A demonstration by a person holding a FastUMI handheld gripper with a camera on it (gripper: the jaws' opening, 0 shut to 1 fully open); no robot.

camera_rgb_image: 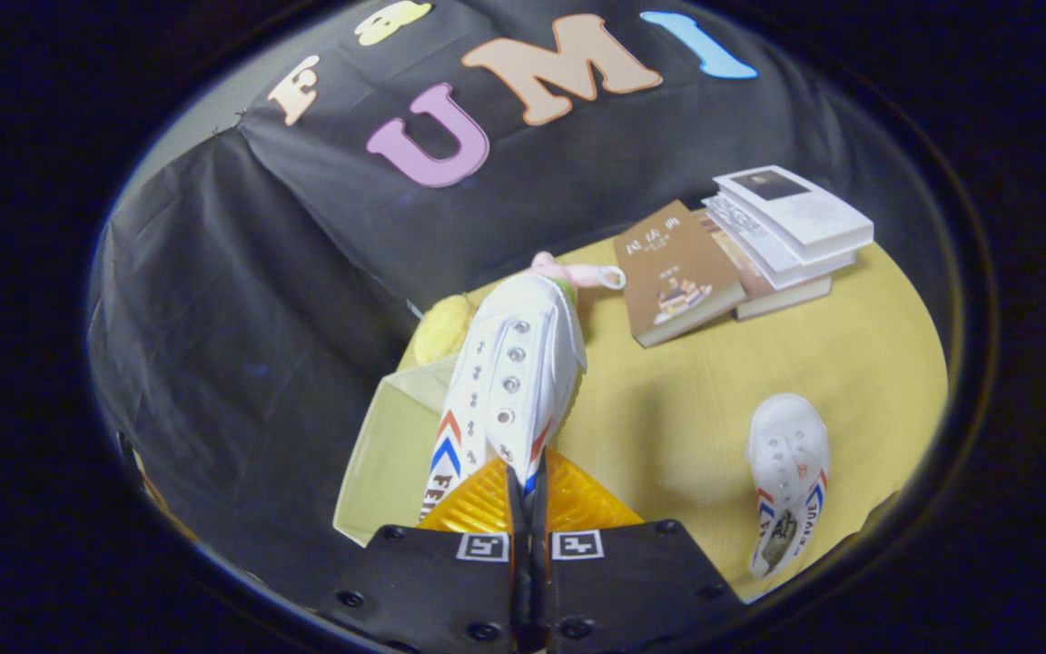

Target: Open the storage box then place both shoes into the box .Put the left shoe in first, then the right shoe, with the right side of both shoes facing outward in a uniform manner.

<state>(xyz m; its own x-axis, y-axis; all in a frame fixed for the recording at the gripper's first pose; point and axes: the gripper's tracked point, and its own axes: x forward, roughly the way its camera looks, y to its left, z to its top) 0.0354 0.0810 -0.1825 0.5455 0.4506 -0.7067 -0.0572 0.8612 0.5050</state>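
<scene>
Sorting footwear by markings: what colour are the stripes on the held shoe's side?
Red and blue chevrons on the white shoe, clearest in the gripper view, pinched by the gripper.

The held shoe [509, 381] is covering much of the storage box [387, 459], so the box's inside and far wall are staying out of sight. The hand-held gripper [527, 486] is hiding the shoe's heel between its closed fingers. A pink toy [577, 271] and a yellow object [439, 329] are peeking out behind the shoe, too covered to identify. The second shoe [788, 481] is blurring toward its heel.
</scene>
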